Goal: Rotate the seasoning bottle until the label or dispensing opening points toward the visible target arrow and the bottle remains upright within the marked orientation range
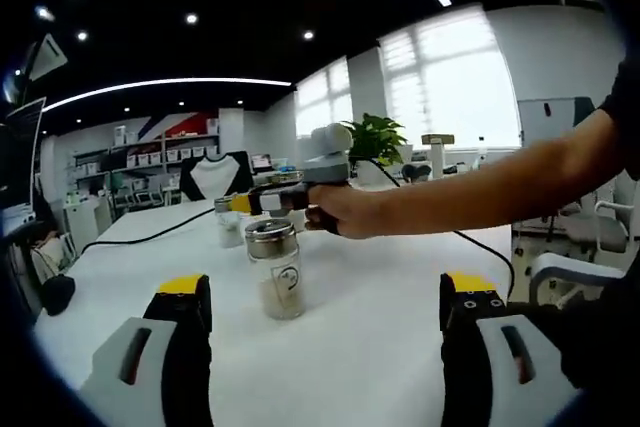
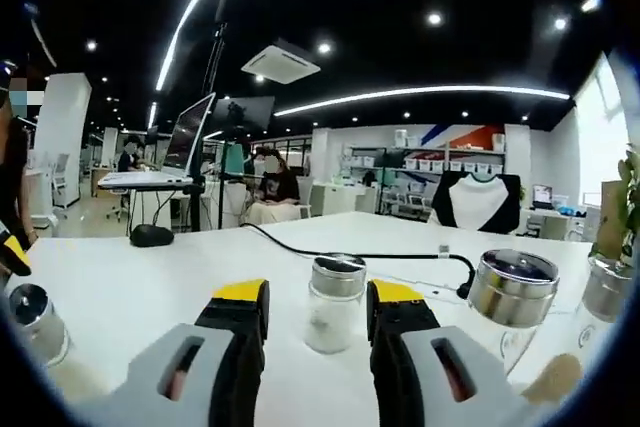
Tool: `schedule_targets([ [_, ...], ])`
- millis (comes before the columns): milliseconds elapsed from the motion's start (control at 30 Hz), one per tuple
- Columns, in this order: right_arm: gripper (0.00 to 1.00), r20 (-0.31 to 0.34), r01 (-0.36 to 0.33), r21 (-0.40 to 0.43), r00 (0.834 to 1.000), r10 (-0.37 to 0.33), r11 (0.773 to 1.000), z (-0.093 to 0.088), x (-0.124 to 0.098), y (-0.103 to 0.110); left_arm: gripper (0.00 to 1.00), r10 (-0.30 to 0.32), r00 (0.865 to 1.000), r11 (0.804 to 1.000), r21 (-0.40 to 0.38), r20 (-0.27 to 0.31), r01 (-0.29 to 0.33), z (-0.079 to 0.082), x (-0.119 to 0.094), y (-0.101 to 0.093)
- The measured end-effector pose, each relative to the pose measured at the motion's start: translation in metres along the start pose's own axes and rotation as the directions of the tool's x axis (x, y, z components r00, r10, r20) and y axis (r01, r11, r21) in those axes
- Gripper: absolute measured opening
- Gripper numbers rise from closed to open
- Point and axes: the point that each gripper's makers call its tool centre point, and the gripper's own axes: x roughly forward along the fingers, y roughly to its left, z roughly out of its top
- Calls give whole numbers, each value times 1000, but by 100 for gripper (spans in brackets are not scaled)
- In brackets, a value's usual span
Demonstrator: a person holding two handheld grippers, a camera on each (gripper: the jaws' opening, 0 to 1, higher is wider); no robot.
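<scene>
1. A small clear glass seasoning bottle with a perforated metal lid [image 2: 334,304] stands upright on the white table [image 2: 120,287], between the right claw [image 2: 317,327] tips, which sit spread and not touching it.
2. The left claw [image 1: 325,322] is wide open, empty, near another glass jar [image 1: 276,267].
3. The glass looks light, rigid, slippery and breakable; grip the body below the lid.
</scene>
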Motion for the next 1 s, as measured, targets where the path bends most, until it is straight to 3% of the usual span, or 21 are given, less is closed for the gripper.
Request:
schedule_targets([
  [133,35,-2,33,-3,999,-33,999,0,16,-6,100,15,1000,999,48,-23,-14,-3,2,1],
  [300,35,-30,85,34,996,-84,996,-12,30,-17,100,17,1000,999,34,-10,-17,-3,2,5],
  [367,35,-14,83,60,997,-82,995,-12,33,-17,100,20,1000,999,36,-9,-20,-2,1,5],
  [500,34,-30,98,21,995,-98,995,-18,39,-19,100,33,999,999,30,-25,-32,1,-1,6],
  [567,34,-16,85,40,996,-84,996,-18,42,-17,100,36,999,999,35,-35,-35,0,-1,6],
  [800,32,-17,88,25,996,-88,996,-24,47,-14,100,32,999,999,36,-40,-31,0,1,6],
  [1000,31,-28,100,13,995,-100,995,-23,32,-3,100,39,998,999,35,-56,-37,-5,1,9],
])
